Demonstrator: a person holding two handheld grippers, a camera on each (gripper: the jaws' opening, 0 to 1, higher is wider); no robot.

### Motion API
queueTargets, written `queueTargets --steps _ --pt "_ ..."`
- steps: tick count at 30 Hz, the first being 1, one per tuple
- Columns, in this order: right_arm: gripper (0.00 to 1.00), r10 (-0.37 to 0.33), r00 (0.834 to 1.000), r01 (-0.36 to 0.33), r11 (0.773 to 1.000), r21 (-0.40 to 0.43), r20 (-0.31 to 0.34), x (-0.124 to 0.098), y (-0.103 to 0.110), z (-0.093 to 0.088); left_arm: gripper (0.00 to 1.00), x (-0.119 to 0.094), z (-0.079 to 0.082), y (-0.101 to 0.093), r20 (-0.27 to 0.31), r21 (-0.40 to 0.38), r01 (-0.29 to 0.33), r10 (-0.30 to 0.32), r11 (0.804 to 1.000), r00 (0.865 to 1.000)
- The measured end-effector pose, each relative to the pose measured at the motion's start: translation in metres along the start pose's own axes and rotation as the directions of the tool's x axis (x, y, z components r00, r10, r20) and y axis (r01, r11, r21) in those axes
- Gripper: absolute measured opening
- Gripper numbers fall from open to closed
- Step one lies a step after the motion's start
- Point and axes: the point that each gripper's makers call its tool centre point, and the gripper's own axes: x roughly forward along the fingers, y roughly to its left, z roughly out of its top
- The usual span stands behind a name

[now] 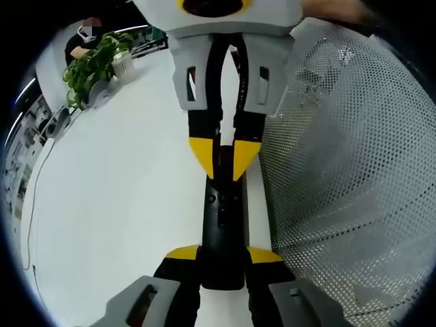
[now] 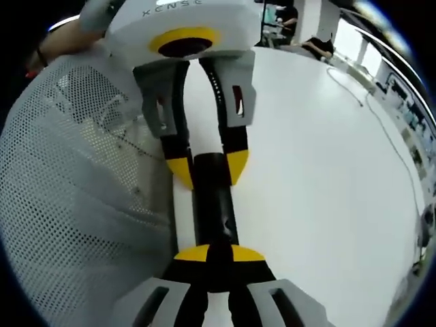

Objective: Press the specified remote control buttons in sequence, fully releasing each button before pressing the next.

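Both cameras sit close above the white table, looking steeply down along their own jaws. They face each other from opposite ends of the black remote. Shared ground: the remote, the opposite gripper, and the perforated mesh alongside.

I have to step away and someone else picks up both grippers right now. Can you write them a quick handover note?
Left claw: shut on the near end of the black remote control, holding it flat over the white table.
Right claw: tips closed together, down on the remote's far end, near its buttons; whether a button is being pressed can't be told.
Perforated white basket sits right beside the remote.
Done: remote gripped and steadied. How many presses are finished can't be told.
Left: lift fully off, press the next button, keep the remote in sight.
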Motion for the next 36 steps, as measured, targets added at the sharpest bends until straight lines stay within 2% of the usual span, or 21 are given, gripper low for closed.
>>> queueTargets --steps 7,12,16,23,24,26,29,34,36 --pt "0.06 -0.012 1.0 0.012 1.0 0.009 0.013 -0.001 0.0 0.0 0.25 0.0 0.0 0.0 0.001 -0.008 0.001 -0.001 1.0 1.0" --pt "0.06 -0.022 0.999 0.021 0.999 0.049 0.03 -0.003 0.0 -0.002 0.25 0.0 0.0 0.0 0.0 -0.009 0.0 0.0 1.0 1.0" --pt "0.06 -0.041 0.999 0.041 0.999 0.03 0.006 -0.002 0.002 -0.002 0.25 0.0 0.0 0.0 0.0 -0.008 0.003 -0.003 1.0 1.0" --pt "0.05 -0.049 0.999 0.05 0.998 0.039 -0.011 -0.001 0.0 -0.003 0.25 0.0 0.0 0.0 -0.004 0.004 0.005 -0.005 1.0 1.0" --pt "0.05 -0.04 0.999 0.04 0.997 0.06 -0.007 -0.001 -0.001 -0.003 0.25 0.0 0.0 0.0 -0.006 0.004 0.006 -0.006 1.0 1.0" --pt "0.05 -0.028 0.999 0.029 0.999 0.042 -0.025 -0.001 -0.001 -0.002 0.25 0.0 0.0 0.0 -0.009 0.007 0.008 -0.008 1.0 1.0" --pt "0.06 -0.049 0.997 0.049 0.999 0.011 -0.054 -0.001 0.002 -0.002 0.25 0.0 0.0 0.0 -0.016 0.011 0.007 -0.007 1.0 1.0" --pt "0.05 -0.07 0.998 0.07 0.996 0.05 -0.006 -0.004 0.001 -0.006 0.25 0.0 0.0 0.0 -0.013 -0.001 0.0 0.0 1.0 1.0" --pt "0.04 -0.072 0.997 0.073 0.995 0.066 -0.011 -0.007 0.0 -0.01 0.25 0.0 0.0 0.0 -0.013 0.0 -0.001 0.001 1.0 1.0"
